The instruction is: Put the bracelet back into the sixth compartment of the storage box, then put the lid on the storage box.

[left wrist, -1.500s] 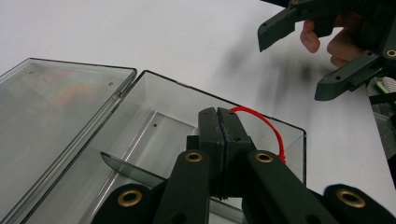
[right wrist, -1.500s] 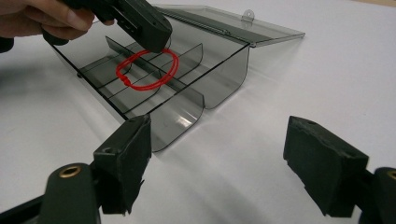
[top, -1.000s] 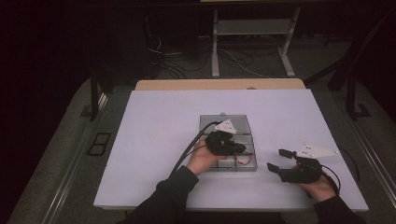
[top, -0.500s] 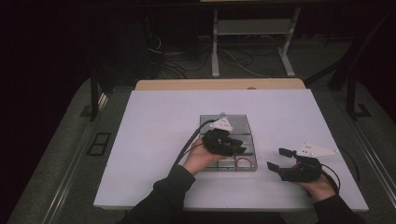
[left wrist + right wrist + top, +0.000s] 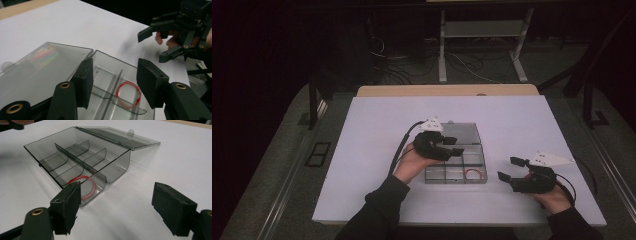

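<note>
Left gripper (image 5: 451,146) mid-frame over the clear compartment box (image 5: 474,134), jaws just opening and empty above the red rubber band (image 5: 474,173); right gripper (image 5: 510,169) lower right, open, empty.

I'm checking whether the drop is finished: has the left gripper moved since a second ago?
Yes. The left gripper has lifted slightly off the clear box, its jaws just opened and empty, above the red rubber band.

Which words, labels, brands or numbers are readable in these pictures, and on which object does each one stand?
None: no readable text anywhere.
The clear compartment box, its open lid, the red rubber band and both grippers carry no print.
</note>
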`<state>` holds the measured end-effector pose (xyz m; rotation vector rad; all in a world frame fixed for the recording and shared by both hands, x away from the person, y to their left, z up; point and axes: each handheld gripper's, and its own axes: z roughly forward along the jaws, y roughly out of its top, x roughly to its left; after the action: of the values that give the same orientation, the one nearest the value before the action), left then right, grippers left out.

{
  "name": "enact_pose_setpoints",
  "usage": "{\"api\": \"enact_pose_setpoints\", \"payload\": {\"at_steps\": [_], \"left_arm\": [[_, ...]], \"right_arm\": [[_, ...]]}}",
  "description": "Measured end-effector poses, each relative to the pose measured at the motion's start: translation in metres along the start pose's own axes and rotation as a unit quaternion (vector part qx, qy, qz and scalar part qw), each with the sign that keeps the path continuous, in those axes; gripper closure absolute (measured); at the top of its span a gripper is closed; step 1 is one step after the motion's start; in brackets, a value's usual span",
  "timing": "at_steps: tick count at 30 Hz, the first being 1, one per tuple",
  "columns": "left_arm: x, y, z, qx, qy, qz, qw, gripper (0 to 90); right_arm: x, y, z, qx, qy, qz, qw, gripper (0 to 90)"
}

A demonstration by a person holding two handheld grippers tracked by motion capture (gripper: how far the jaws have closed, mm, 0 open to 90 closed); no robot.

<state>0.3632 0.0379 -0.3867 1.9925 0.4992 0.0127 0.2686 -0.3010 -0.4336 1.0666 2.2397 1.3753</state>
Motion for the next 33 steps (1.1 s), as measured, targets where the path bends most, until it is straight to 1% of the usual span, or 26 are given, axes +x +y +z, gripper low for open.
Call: {"api": "enact_pose_setpoints", "payload": {"at_steps": [1,4,6,7,9,10,12,14,17,19,22,26,29,33], "left_arm": [[0.002,0.0,-0.003,-0.001,0.005,0.002,1.0,45.5],[0.007,-0.002,-0.01,-0.003,0.015,-0.004,0.9999,42.9],[0.01,-0.003,-0.013,-0.004,0.025,-0.003,0.9997,40.9],[0.011,-0.003,-0.015,-0.007,0.029,-0.008,0.9995,39.9],[0.015,-0.005,-0.018,-0.005,0.038,-0.01,0.9992,38.0],[0.018,-0.006,-0.019,-0.008,0.041,-0.011,0.9991,37.0],[0.022,-0.008,-0.023,-0.011,0.044,-0.015,0.9989,35.3],[0.026,-0.01,-0.027,-0.013,0.051,-0.016,0.9985,33.7],[0.033,-0.013,-0.033,-0.014,0.066,-0.021,0.9975,31.7],[0.037,-0.014,-0.037,-0.016,0.075,-0.025,0.9967,31.4],[0.043,-0.018,-0.041,-0.013,0.094,-0.028,0.9951,31.4],[0.052,-0.022,-0.042,-0.011,0.111,-0.034,0.9932,34.2],[0.057,-0.025,-0.042,-0.007,0.119,-0.04,0.9921,41.6],[0.064,-0.028,-0.041,-0.004,0.128,-0.042,0.9909,50.7]], "right_arm": [[0.0,0.001,0.0,-0.001,-0.001,0.0,1.0,23.0],[-0.002,0.003,0.002,-0.001,0.0,0.001,1.0,23.0],[-0.004,0.005,0.003,-0.002,0.0,0.002,1.0,23.0],[-0.005,0.007,0.005,-0.002,0.001,0.003,1.0,23.0],[-0.008,0.01,0.007,-0.004,0.001,0.006,1.0,23.0],[-0.009,0.012,0.008,-0.004,0.002,0.005,1.0,23.0],[-0.013,0.016,0.01,-0.003,0.003,0.011,0.9999,23.0],[-0.016,0.02,0.013,0.0,0.006,0.019,0.9998,23.1],[-0.02,0.026,0.018,0.005,0.004,0.018,0.9998,24.1],[-0.022,0.031,0.022,0.013,0.0,0.024,0.9996,25.1],[-0.027,0.038,0.027,0.024,0.0,0.029,0.9993,26.4],[-0.034,0.046,0.036,0.034,-0.006,0.03,0.999,35.3],[-0.04,0.05,0.044,0.036,-0.012,0.031,0.9988,42.3],[-0.048,0.056,0.056,0.039,-0.02,0.03,0.9986,55.0]]}}
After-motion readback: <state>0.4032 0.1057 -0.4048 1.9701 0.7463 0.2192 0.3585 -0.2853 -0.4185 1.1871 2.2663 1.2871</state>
